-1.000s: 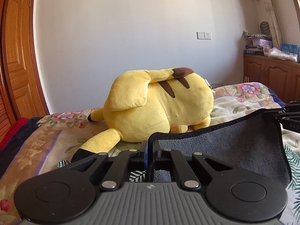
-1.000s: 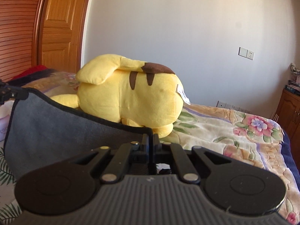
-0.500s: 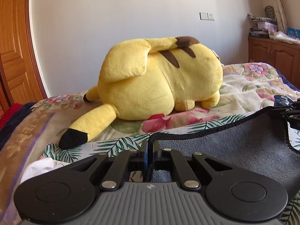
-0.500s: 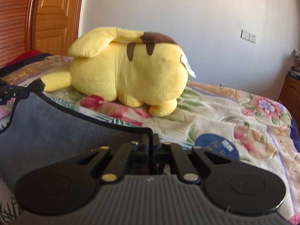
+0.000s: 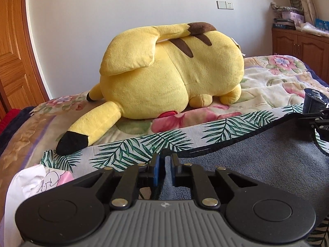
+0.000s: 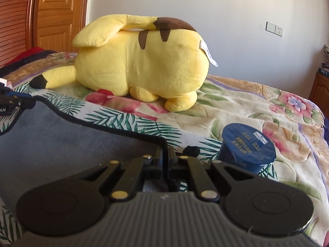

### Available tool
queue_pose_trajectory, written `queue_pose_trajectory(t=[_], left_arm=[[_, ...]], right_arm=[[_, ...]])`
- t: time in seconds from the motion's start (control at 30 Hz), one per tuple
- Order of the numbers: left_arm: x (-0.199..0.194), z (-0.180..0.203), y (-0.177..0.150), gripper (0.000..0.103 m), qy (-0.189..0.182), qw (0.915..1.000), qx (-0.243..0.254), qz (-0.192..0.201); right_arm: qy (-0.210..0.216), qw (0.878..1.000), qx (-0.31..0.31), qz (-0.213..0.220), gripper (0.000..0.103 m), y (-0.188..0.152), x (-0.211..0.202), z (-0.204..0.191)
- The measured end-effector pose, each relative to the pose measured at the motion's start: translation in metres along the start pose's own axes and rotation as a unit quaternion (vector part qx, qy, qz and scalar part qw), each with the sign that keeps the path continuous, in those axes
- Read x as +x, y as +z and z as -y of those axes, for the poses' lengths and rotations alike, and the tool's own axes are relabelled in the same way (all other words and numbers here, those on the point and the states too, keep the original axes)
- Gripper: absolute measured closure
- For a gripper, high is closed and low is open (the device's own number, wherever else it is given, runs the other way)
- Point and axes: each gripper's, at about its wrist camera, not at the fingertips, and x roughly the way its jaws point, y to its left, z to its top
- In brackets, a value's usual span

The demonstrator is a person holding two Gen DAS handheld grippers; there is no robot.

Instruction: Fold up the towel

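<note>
The towel is grey on one side (image 5: 257,160) with a palm-leaf print on the other (image 5: 160,144) and a black hem. It lies low over the bed, the grey side folded over toward the print. My left gripper (image 5: 164,164) has its jaws a small way apart around the towel's left corner hem. My right gripper (image 6: 164,156) is shut on the towel's right corner (image 6: 162,144). The grey side fills the left of the right wrist view (image 6: 67,142). Each gripper shows at the edge of the other's view.
A big yellow plush toy (image 5: 168,70) lies on the floral bedspread (image 6: 246,103) just behind the towel. A dark blue cup (image 6: 246,148) stands right of my right gripper. White and pink cloth (image 5: 37,181) lies at left. A wooden door and cabinet flank the bed.
Both grippers have come down and forward with the towel, laying its edge onto the bed. The left jaws have parted slightly; they were pinched on the hem before.
</note>
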Motion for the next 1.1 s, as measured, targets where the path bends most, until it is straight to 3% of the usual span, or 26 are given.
queue_pose_trajectory(t=[0.13, 0.17, 0.2, 0.23, 0.5, 1.1], left_arm=[[-0.004, 0.005, 0.000, 0.090, 0.000, 1.0000, 0.002, -0.006], [-0.005, 0.005, 0.001, 0.087, -0.001, 1.0000, 0.001, -0.006], [-0.007, 0.006, 0.001, 0.081, -0.002, 1.0000, -0.001, -0.006], [-0.010, 0.007, 0.001, 0.078, -0.004, 1.0000, -0.003, -0.006], [-0.046, 0.006, 0.010, 0.058, -0.020, 0.9992, -0.034, 0.000], [-0.153, -0.009, 0.050, 0.041, 0.001, 0.9990, -0.036, 0.027]], right_arm=[[0.007, 1.000, -0.003, -0.004, 0.083, 0.003, -0.005, 0.000], [0.007, 1.000, -0.002, -0.004, 0.075, 0.003, -0.007, 0.001], [0.008, 1.000, 0.001, -0.002, 0.060, 0.003, -0.009, 0.001], [0.010, 1.000, 0.003, 0.000, 0.055, 0.003, -0.013, 0.001], [0.023, 1.000, 0.013, -0.005, 0.054, 0.011, -0.049, -0.003], [0.020, 0.999, 0.028, 0.023, 0.054, 0.056, -0.160, -0.008]])
